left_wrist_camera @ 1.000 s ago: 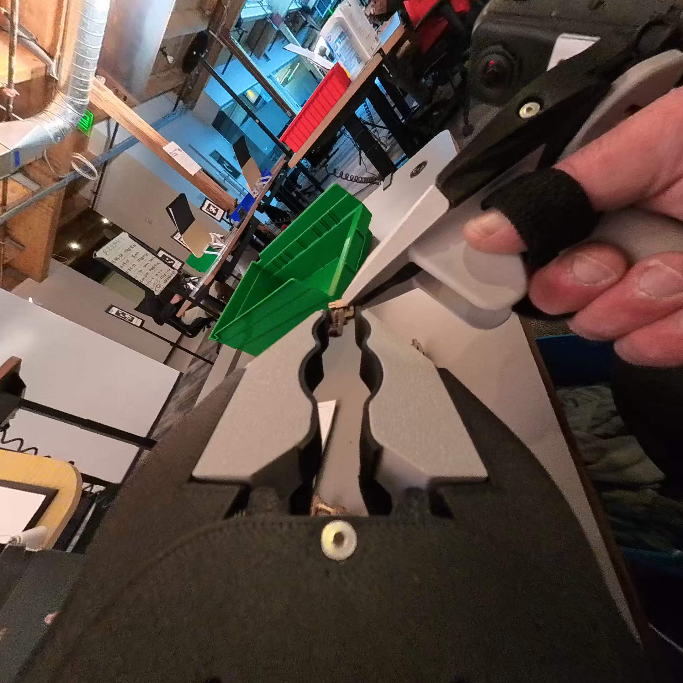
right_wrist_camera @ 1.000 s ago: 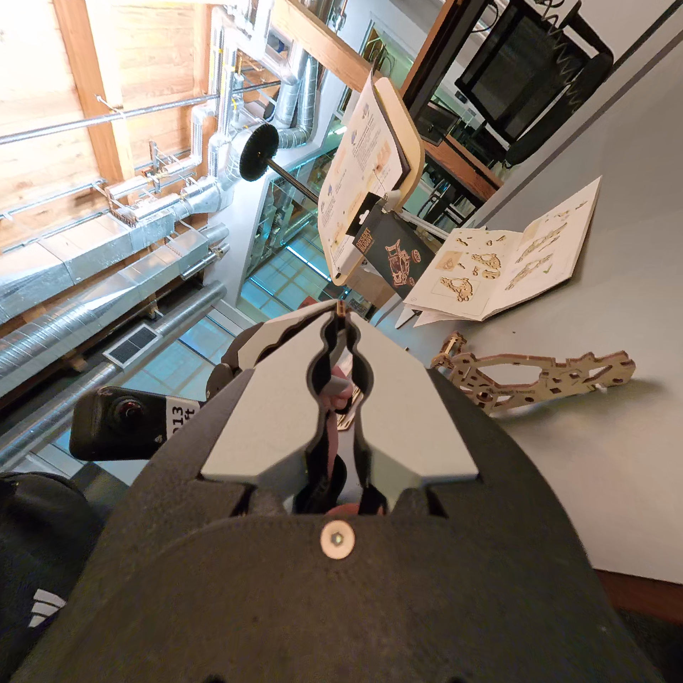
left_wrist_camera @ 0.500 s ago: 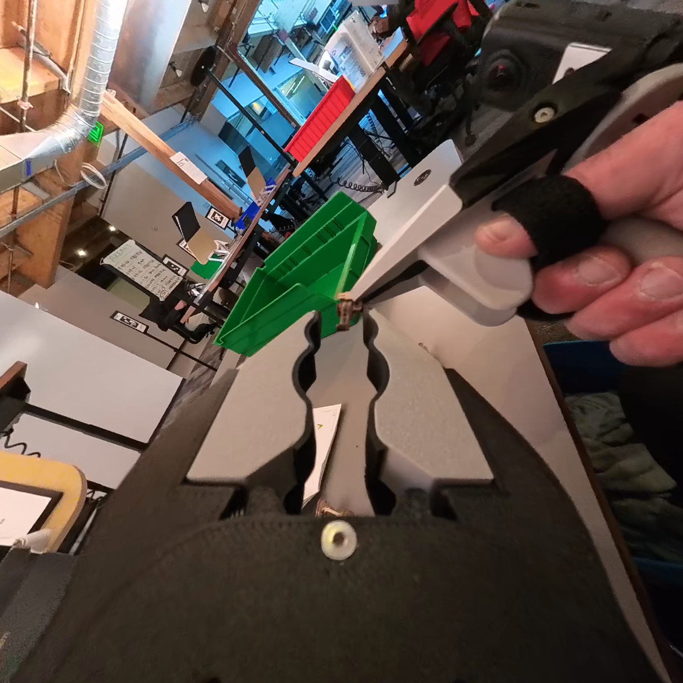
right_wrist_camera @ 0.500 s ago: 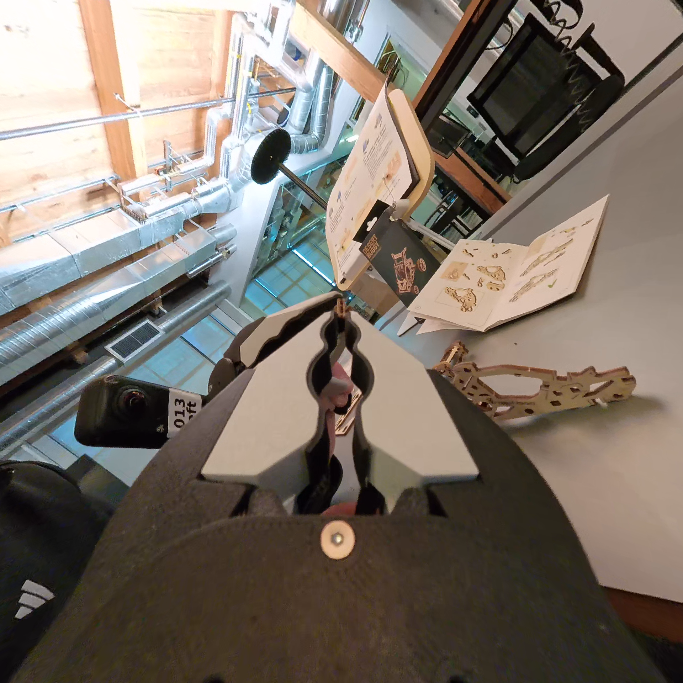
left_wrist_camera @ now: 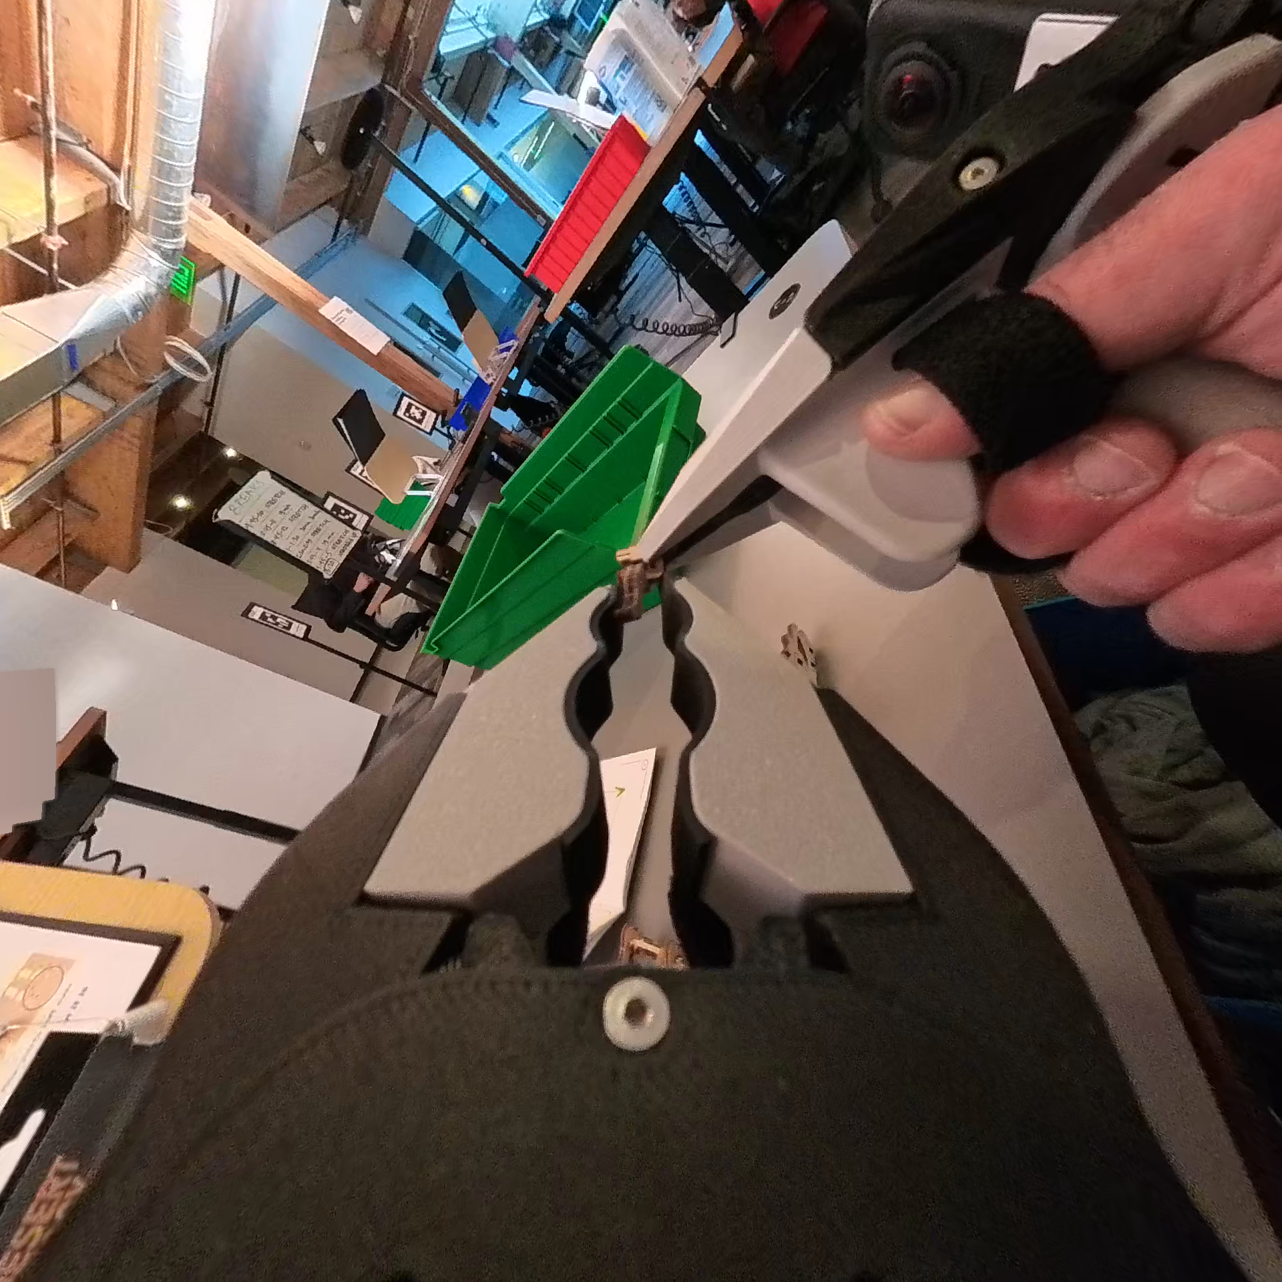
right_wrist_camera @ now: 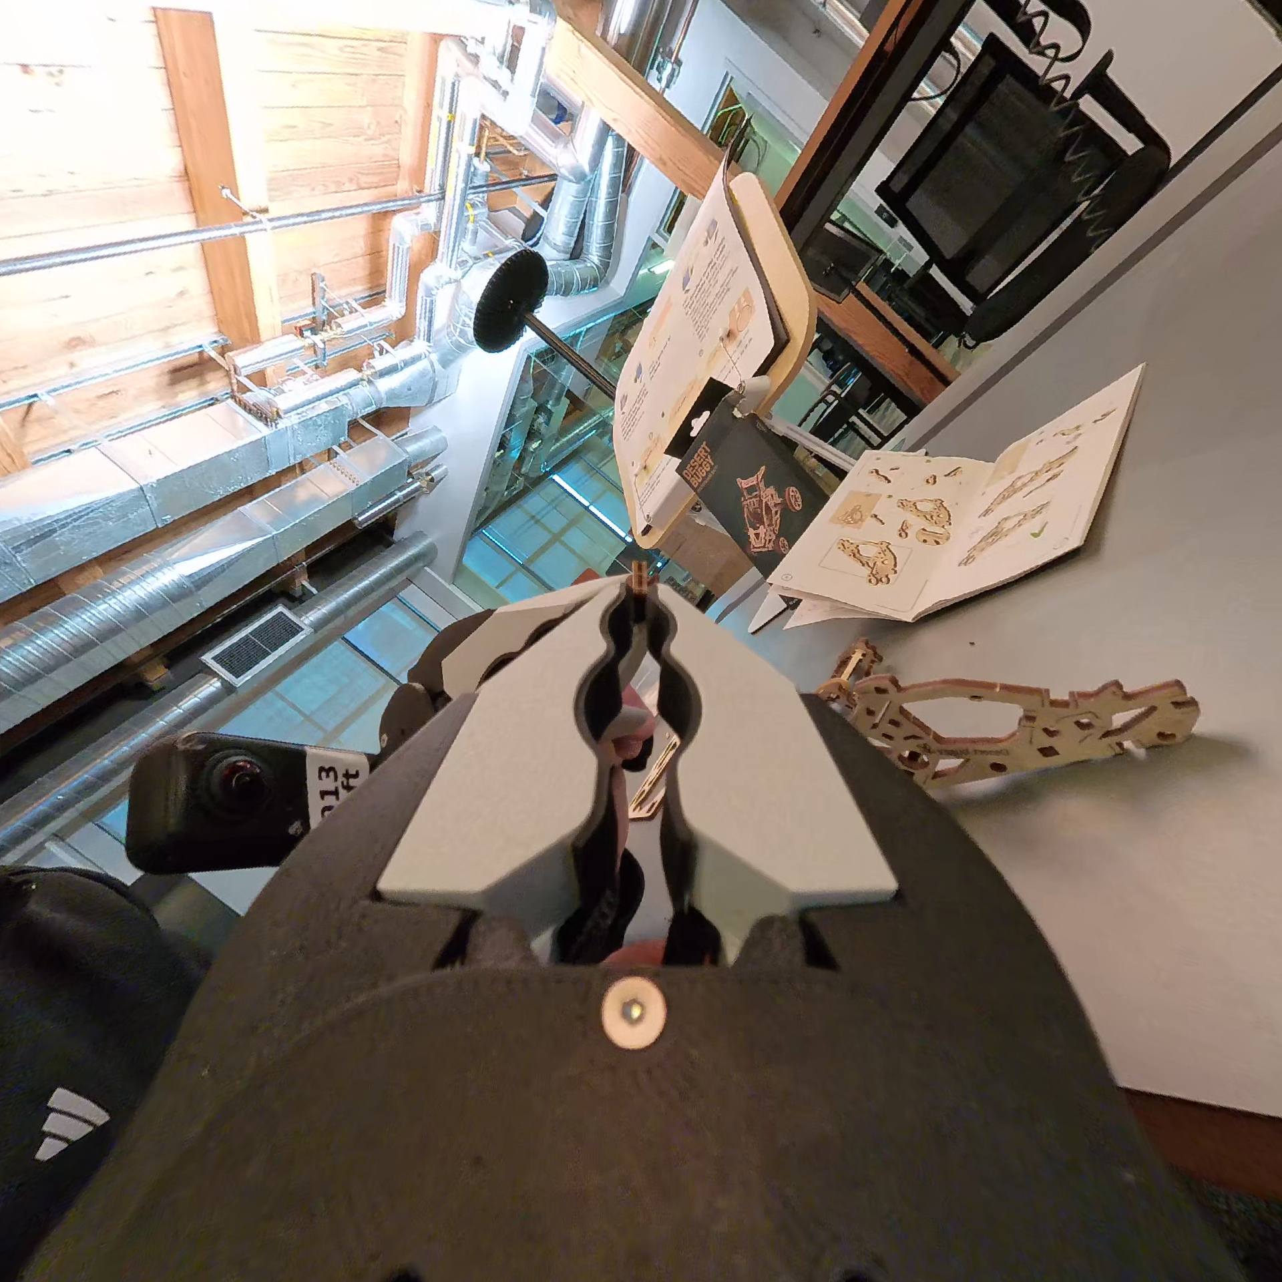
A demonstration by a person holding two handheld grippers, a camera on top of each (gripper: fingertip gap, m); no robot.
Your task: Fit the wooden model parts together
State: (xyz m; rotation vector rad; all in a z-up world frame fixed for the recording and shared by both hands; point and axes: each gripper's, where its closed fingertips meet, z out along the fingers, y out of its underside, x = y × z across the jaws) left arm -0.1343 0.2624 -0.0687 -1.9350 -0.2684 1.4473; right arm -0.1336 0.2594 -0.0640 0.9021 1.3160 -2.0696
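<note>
Tongs of the left gripper (left_wrist_camera: 642, 590) stand slightly apart, a small wooden part (left_wrist_camera: 633, 581) between their tips touching the left pad; whether both pads press it cannot be told. The right gripper (left_wrist_camera: 655, 555) clamps that same part from the upper right, a hand (left_wrist_camera: 1124, 430) squeezing its handle. Farther off, a flat wooden frame piece (right_wrist_camera: 1006, 728) lies on the grey counter (right_wrist_camera: 1144, 902), an open instruction booklet (right_wrist_camera: 971, 513) behind it, and a green bin (left_wrist_camera: 555, 527) stands beyond.

My grippers (left_wrist_camera: 642, 596) have grey wavy-edged fingers (left_wrist_camera: 763, 784) on black textured bodies; one silver screw each; a black fabric band wraps my finger (left_wrist_camera: 999, 374).
</note>
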